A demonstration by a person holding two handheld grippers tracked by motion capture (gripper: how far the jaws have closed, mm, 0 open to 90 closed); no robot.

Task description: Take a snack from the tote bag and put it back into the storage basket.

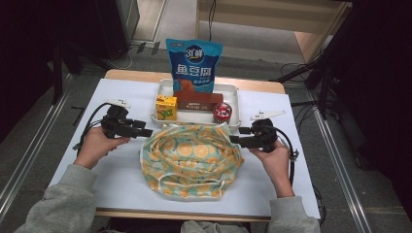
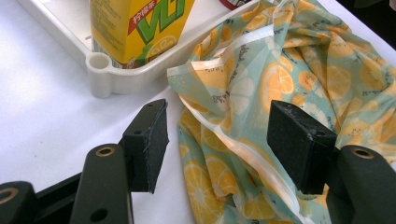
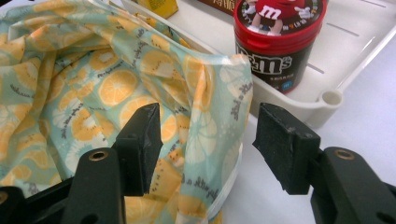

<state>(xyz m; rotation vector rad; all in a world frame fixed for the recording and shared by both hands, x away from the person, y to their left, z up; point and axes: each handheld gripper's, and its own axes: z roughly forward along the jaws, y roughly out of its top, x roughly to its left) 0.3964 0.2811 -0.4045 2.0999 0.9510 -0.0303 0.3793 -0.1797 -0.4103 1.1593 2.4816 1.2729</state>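
High view: a person sits at a white surface [image 1: 121, 170] with a citrus-print bag [image 1: 191, 160] lying crumpled in the middle, its mouth gaping upward. The left claw [image 1: 145, 132] sits just off the bag's left rim and the right claw [image 1: 235, 140] just off its right rim.

In the left gripper view the jaws stand wide apart, the bag's hemmed edge [image 2: 243, 144] running between them with neither pad pressing on it. In the right gripper view the jaws are likewise apart, and a raised fold of the rim [image 3: 219, 116] stands between them, unpinched.

To my eye the step in hand is taking hold of the bag's two sides to hold the mouth open. Next, each claw would need to close on its stretch of hem, then draw outward away from the bag's centre; the fabric looks thin and slippery, so a shallow bite could slide off.

Beyond the bag, touching its far rim, is a white tray [image 1: 163, 87]. It holds a yellow drink carton [image 1: 166, 108], a brown box [image 1: 199, 101], a red-lidded candy tub [image 1: 222, 112], and a blue snack pouch [image 1: 194, 65] standing at the back. The bag itself looks empty.
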